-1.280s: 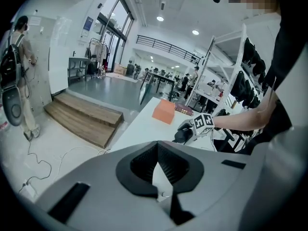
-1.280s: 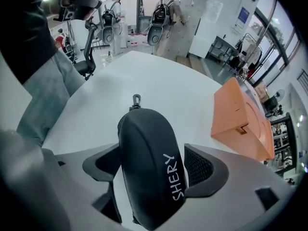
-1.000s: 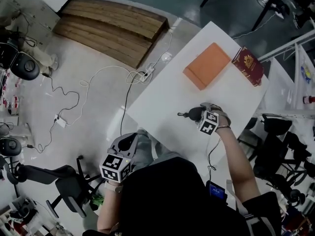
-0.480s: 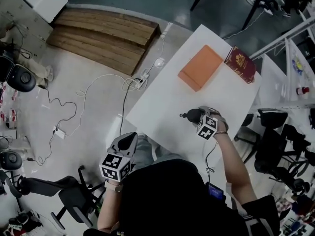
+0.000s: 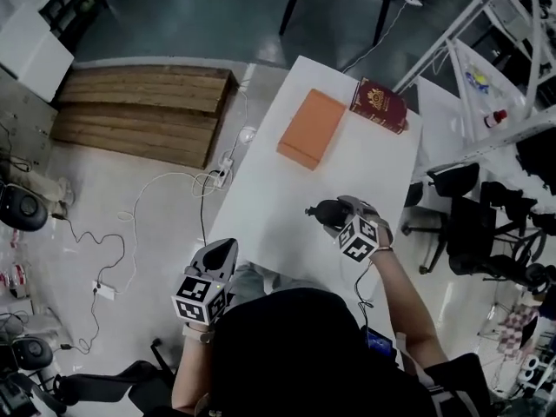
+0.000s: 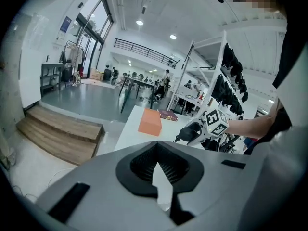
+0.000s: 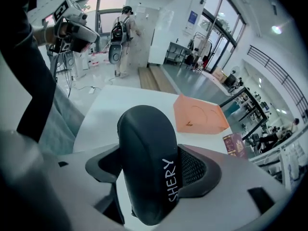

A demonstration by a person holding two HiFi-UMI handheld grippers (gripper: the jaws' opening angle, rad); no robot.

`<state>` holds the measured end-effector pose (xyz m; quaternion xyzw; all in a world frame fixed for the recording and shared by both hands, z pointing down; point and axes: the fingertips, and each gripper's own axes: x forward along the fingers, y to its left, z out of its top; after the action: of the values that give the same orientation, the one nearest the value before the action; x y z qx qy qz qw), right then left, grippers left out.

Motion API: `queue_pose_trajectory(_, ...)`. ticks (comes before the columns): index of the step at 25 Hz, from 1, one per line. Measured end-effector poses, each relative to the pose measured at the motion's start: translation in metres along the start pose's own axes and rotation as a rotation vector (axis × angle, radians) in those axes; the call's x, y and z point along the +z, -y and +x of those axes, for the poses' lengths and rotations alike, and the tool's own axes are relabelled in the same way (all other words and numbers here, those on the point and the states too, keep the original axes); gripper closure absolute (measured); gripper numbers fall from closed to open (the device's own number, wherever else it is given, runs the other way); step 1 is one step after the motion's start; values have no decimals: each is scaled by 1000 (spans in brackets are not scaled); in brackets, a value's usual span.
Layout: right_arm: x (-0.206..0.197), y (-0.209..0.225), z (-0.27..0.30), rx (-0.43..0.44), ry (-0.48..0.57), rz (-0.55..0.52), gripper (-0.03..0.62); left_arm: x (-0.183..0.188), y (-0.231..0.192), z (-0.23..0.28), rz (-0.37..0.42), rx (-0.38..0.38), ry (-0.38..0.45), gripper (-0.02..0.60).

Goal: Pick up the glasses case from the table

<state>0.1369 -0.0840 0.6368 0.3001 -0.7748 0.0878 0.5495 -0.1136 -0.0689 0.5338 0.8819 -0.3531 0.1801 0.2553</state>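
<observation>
The black glasses case (image 7: 147, 153) is clamped between the jaws of the right hand-held gripper (image 5: 337, 215), which have just been closing on it. It is held over the white bench (image 5: 287, 189), well apart from the orange box (image 5: 311, 129). The left hand-held gripper (image 6: 156, 170) is held off the bench, jaws together, empty.

Open-plan workshop: a white table (image 5: 280, 200) on a pale glossy floor (image 5: 87, 211), low wooden steps (image 5: 139, 111) beside it — tall windows (image 6: 94, 37), a railed mezzanine (image 6: 144, 49), ceiling spotlights (image 6: 139, 22), metal shelving (image 6: 219, 66) and black office chairs (image 5: 453, 185) around.
</observation>
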Motion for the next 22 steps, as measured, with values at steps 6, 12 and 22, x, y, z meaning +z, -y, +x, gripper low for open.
queue_pose_trajectory(6,7,9,-49,-105,110,188,237,24,15,32,79,-122,1,565)
queue_pose_trajectory(12,4,17,-99,-222,253,417,237,42,35,61,155,-253,-2,565)
queue_pose_trajectory(22,-26,11,-170,-409,454,758,237,71,86,107,286,-467,-19,563)
